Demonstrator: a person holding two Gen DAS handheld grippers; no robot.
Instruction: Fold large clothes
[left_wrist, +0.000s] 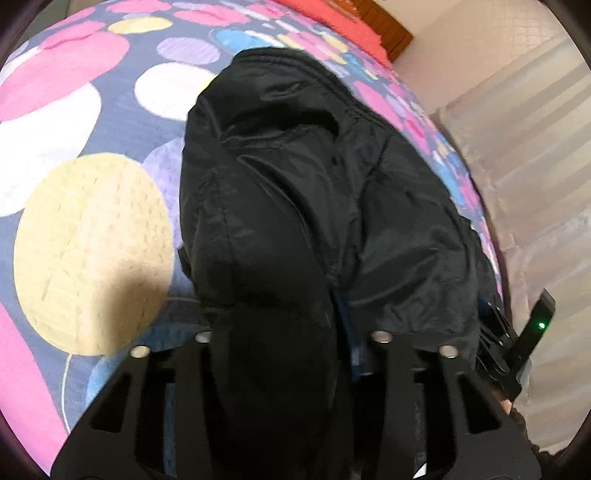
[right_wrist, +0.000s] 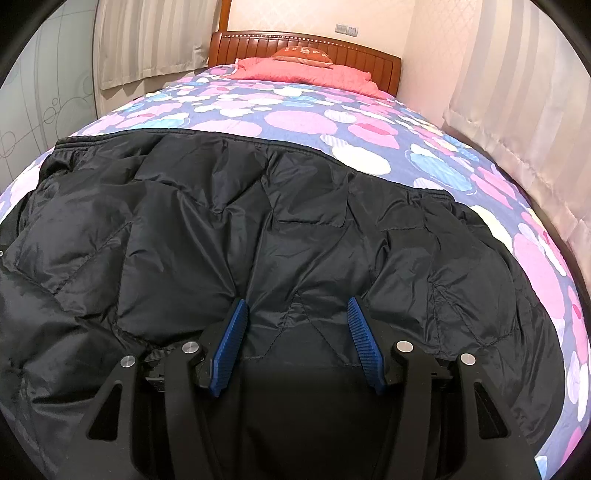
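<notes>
in our right wrist view the black quilted puffer jacket (right_wrist: 280, 229) lies spread wide across the near half of the bed's blue bedspread with pink, white and yellow circles (right_wrist: 303, 118), its elastic hem running from about 10 o'clock to 3 o'clock. our right gripper (right_wrist: 297, 341) sits over the jacket at 6 o'clock, released, its ribbed blue pads (right_wrist: 229, 347) standing apart with quilted fabric showing between them; we cannot tell whether the pads touch the cloth. toward 12 o'clock a coral pillow (right_wrist: 306, 75) rests against the reddish wooden headboard (right_wrist: 306, 46), and pale curtains (right_wrist: 517, 96) hang at 2 o'clock. in our left wrist view the same jacket rises as a dark bunched mound from 6 o'clock to 12 o'clock. our left gripper (left_wrist: 291, 369) is clenched on a thick fold of the jacket, which fills the gap between its fingers and hides most of the pads. a black device with a green light (left_wrist: 535, 332) shows at 4 o'clock.
</notes>
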